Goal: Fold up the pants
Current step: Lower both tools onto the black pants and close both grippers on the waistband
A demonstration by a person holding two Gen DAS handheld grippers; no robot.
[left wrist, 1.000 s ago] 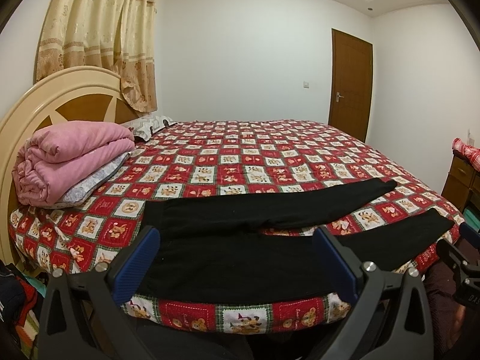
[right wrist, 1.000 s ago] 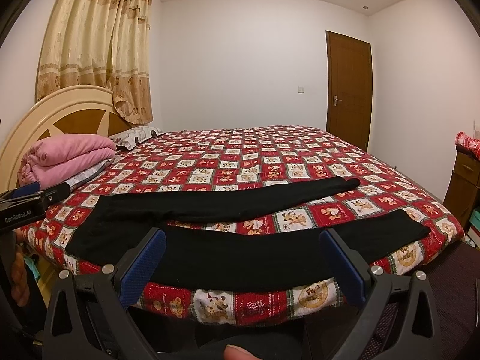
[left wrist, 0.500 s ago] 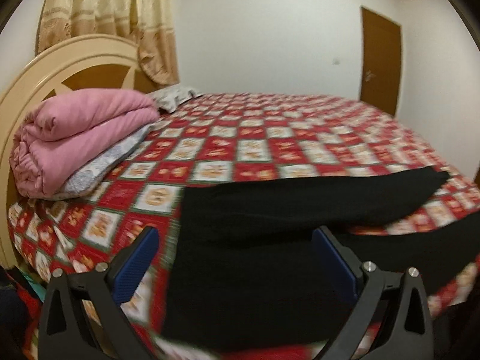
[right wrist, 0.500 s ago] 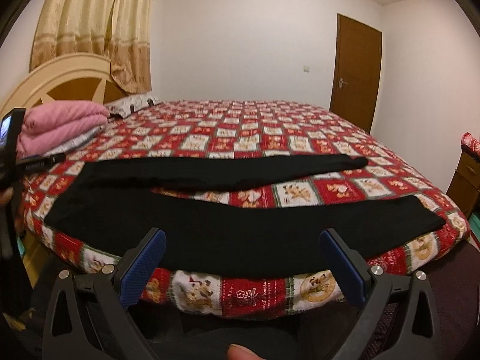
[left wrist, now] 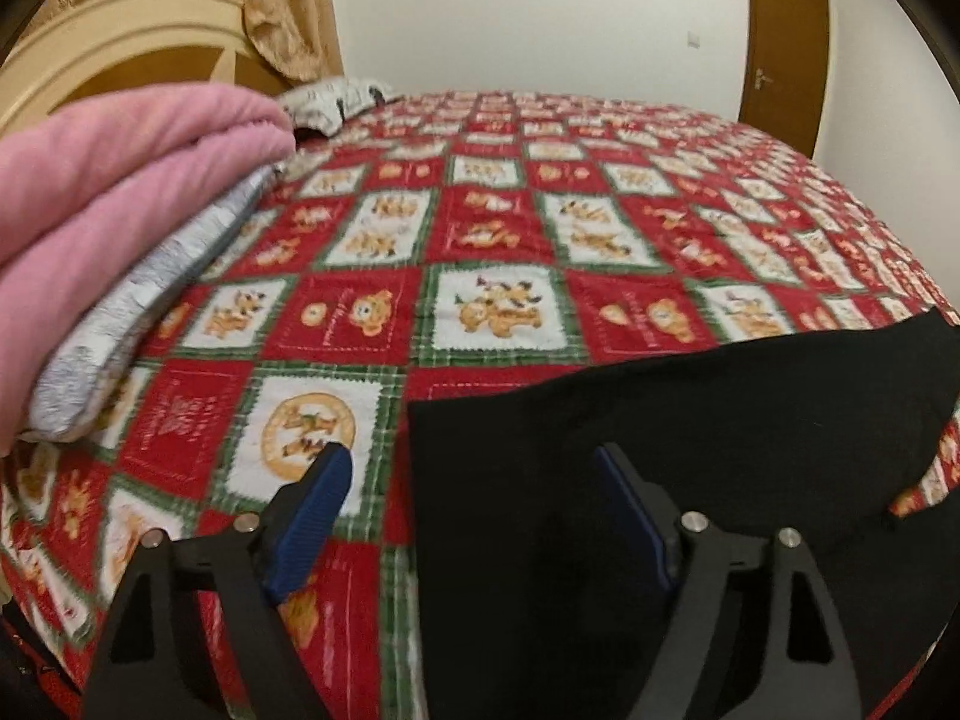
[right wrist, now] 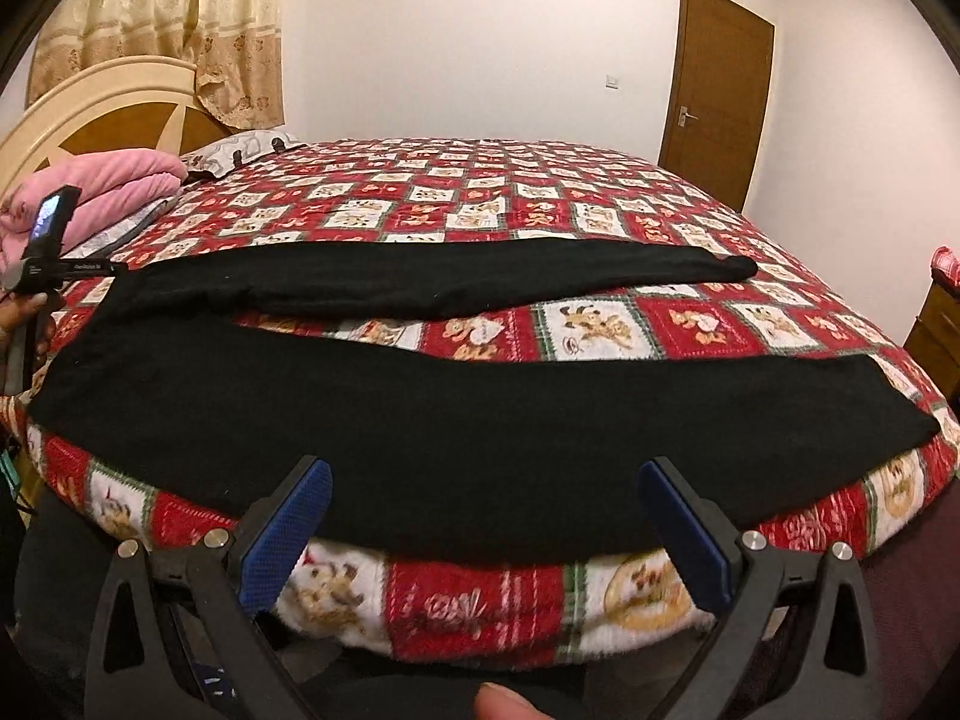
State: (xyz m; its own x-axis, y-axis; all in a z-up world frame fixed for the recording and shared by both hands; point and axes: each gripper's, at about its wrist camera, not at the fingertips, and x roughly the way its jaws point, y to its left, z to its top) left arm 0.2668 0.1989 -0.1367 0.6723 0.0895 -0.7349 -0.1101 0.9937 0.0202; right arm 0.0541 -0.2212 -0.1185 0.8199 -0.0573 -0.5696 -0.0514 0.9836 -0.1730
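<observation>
Black pants point(right wrist: 420, 408) lie flat across the near side of the bed, waist to the left and the two legs spread to the right; the far leg point(right wrist: 480, 276) lies apart from the near one. In the left wrist view my left gripper point(left wrist: 471, 456) hangs low over the waist corner of the pants point(left wrist: 690, 408). Its jaws are closing, straddling the waist edge with one finger point(left wrist: 312, 510) over the quilt, and the pads are not pressing cloth. My right gripper point(right wrist: 483, 468) stands open at the bed's front edge, just above the near leg, holding nothing.
A red patchwork quilt point(left wrist: 510, 252) covers the bed. A folded pink blanket point(left wrist: 108, 180) on a grey one point(left wrist: 150, 300) sits by the headboard point(left wrist: 120, 42), close on the left. A pillow point(left wrist: 336, 99) lies behind. A brown door point(right wrist: 714, 102) and a dresser point(right wrist: 936, 324) stand to the right.
My left gripper has swung left and down to the waist corner and its jaws have narrowed. My right gripper has sunk closer to the near leg, still open.
</observation>
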